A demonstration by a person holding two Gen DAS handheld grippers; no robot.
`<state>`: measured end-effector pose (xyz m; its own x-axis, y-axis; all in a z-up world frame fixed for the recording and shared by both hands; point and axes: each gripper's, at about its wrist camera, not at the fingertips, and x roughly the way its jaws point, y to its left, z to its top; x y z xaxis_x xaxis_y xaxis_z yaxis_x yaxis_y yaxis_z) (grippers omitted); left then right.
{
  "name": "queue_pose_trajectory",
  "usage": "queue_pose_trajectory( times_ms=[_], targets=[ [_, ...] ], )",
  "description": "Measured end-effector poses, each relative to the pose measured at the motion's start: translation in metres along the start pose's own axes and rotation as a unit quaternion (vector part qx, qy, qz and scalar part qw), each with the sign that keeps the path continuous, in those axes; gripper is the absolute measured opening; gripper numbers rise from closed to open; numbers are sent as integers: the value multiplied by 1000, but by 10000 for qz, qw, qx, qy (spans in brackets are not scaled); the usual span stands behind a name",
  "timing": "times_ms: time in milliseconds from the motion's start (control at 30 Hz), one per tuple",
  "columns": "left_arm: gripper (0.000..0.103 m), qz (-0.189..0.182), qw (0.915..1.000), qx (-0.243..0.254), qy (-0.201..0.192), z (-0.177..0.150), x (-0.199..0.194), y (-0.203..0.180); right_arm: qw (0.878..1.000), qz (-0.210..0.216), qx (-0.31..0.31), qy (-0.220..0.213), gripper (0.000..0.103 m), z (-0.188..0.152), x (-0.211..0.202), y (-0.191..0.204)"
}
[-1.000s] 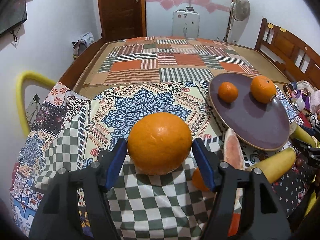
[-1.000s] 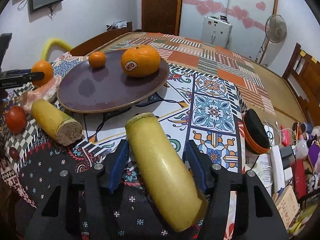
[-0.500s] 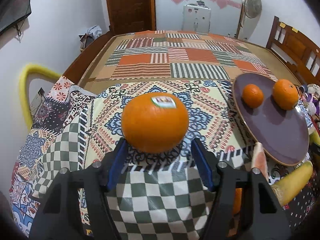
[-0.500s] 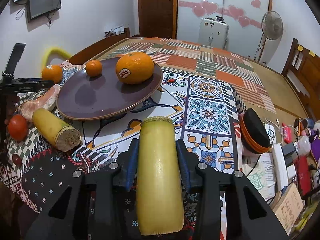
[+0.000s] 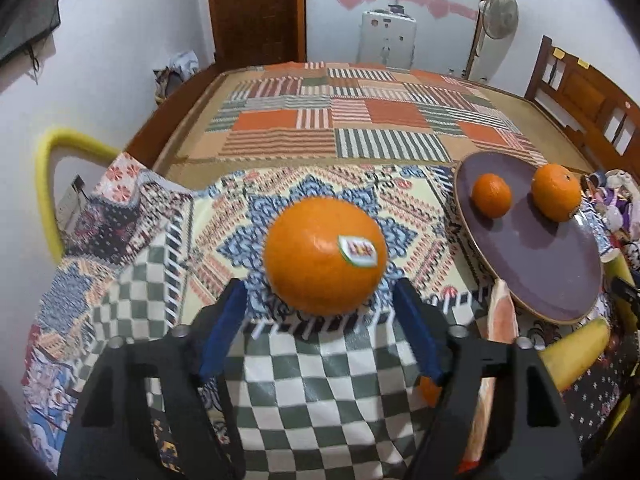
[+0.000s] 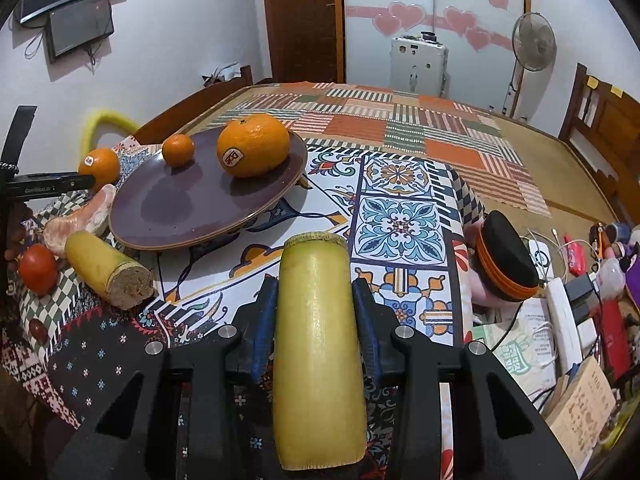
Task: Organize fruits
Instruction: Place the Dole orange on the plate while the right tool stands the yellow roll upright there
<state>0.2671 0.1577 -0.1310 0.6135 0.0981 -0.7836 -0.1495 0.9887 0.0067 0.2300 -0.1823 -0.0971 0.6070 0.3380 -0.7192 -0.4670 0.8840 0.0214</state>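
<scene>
My left gripper is open, and a large orange with a sticker sits on the cloth just beyond its blue pads, untouched. My right gripper is shut on a yellow sugarcane piece, held lengthwise between the pads. A purple plate holds a small orange and a large orange; the plate also shows in the left wrist view. A second sugarcane piece, a pomelo segment and a tomato lie left of the plate.
A patterned cloth covers the table. A black and orange case, a power strip and cables lie at the right edge. A yellow chair back stands at the left. A wooden chair is far right.
My right gripper closed on the sugarcane piece and straightened it. The large orange, between my left pads a second ago, now sits beyond them with its sticker turned up; my left gripper has drawn back.
</scene>
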Motion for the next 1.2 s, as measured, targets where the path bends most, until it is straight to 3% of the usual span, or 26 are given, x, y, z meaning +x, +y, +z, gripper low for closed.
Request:
queue_pose_trajectory(
  times_ms=[233,333,533,667,1200],
  targets=[
    [80,78,9999,-65,59,17,18,-1,9997,-6,96,-214,34,6,-9,-4],
    [71,17,10000,-48,24,18,21,-3,9993,-9,136,-334,34,9,-16,-7],
    [70,143,9998,133,1,16,20,-9,9984,20,225,-512,34,16,-25,-8],
    [69,-47,10000,35,76,14,16,-7,9982,33,204,-568,34,18,-27,-5],
    [69,-481,9971,306,-497,21,-43,-47,9961,190,48,-865,34,36,-37,9]
  ],
)
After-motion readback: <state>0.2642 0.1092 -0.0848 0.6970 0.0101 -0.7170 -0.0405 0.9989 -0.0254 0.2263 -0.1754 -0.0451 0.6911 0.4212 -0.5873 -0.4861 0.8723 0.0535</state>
